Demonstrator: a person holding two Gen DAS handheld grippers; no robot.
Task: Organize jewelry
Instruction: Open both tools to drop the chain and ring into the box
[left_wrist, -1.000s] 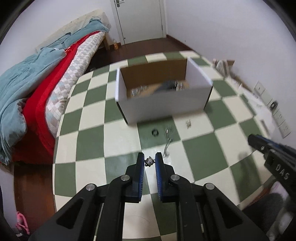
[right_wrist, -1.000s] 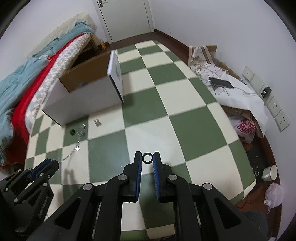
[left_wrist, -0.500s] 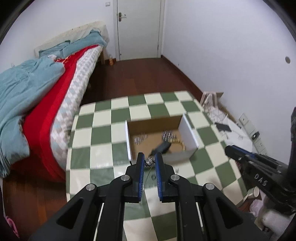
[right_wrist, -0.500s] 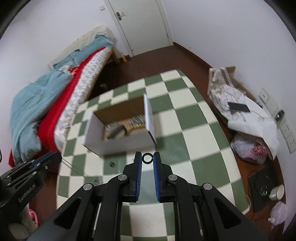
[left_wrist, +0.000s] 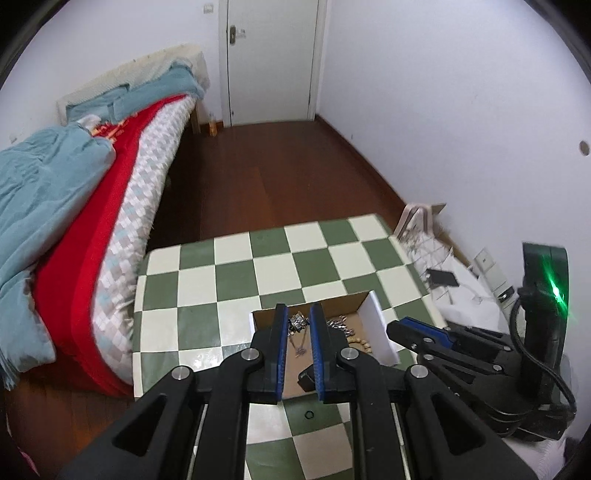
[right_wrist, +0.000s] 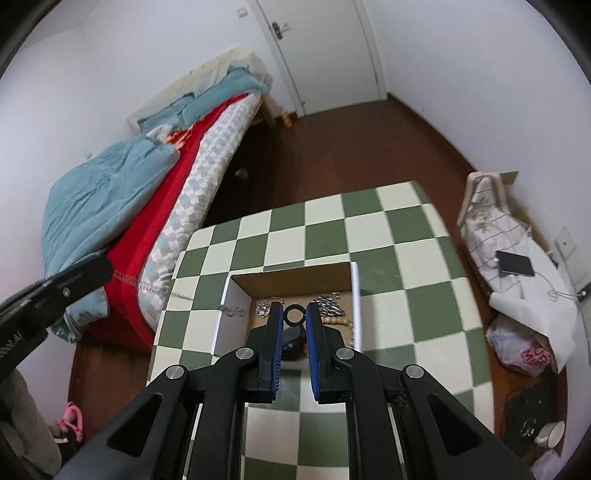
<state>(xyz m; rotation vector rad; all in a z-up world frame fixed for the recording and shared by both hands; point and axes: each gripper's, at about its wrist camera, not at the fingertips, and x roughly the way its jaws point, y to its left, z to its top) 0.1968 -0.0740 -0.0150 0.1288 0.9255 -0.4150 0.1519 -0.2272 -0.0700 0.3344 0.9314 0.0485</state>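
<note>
Left gripper (left_wrist: 299, 323) pinches a silver chain (left_wrist: 297, 325), right gripper (right_wrist: 294, 315) clamps a black ring (right_wrist: 294, 315), both at frame centre above the open box (right_wrist: 355, 295). Best to lower well inside its walls before letting go, so nothing bounces out.

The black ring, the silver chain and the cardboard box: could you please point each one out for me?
black ring (right_wrist: 294, 316), right wrist view, on its band, between the fingertips.
silver chain (left_wrist: 297, 324), left wrist view, on the pinched cluster.
cardboard box (right_wrist: 295, 276), right wrist view, on its far inner wall.
</note>
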